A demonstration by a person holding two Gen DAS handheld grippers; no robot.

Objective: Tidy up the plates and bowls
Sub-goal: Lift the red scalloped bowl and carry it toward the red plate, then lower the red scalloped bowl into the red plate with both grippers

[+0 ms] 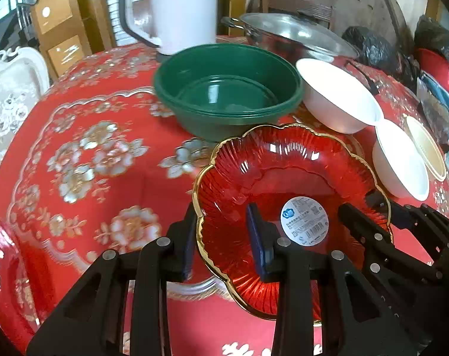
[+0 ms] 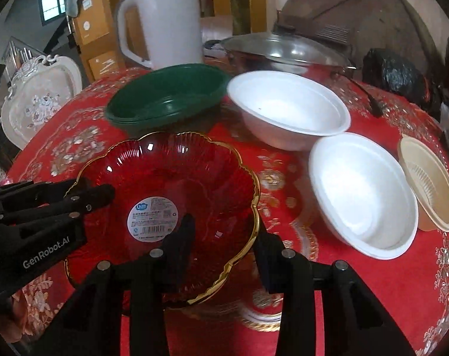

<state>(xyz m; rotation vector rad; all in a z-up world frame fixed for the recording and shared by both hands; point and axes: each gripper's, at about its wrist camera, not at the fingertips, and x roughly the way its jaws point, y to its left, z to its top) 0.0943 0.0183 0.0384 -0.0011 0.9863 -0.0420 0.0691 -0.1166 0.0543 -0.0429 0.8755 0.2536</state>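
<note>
Red glass plate (image 1: 286,178) w/ gold scalloped rim was held just above the red floral tablecloth (image 1: 85,154), round sticker inside. Left gripper (image 1: 224,237) clamped its near-left rim; right gripper (image 2: 227,243) clamped the opposite rim. Behind it: green bowl (image 1: 227,95), two white bowls (image 2: 289,109) (image 2: 363,192), beige bowl (image 2: 431,184). Farther back, lidded steel pot (image 2: 283,50) & white jug (image 2: 162,26).

Soft daylight fills the room, some of it from a small window (image 2: 53,2) far behind the red glass plate (image 2: 177,195), whose ribs throw back small white glints. Beyond the plate, the green bowl (image 1: 227,95) and white jug (image 1: 180,9) smear slightly. Both views bulge, corners falling black.
</note>
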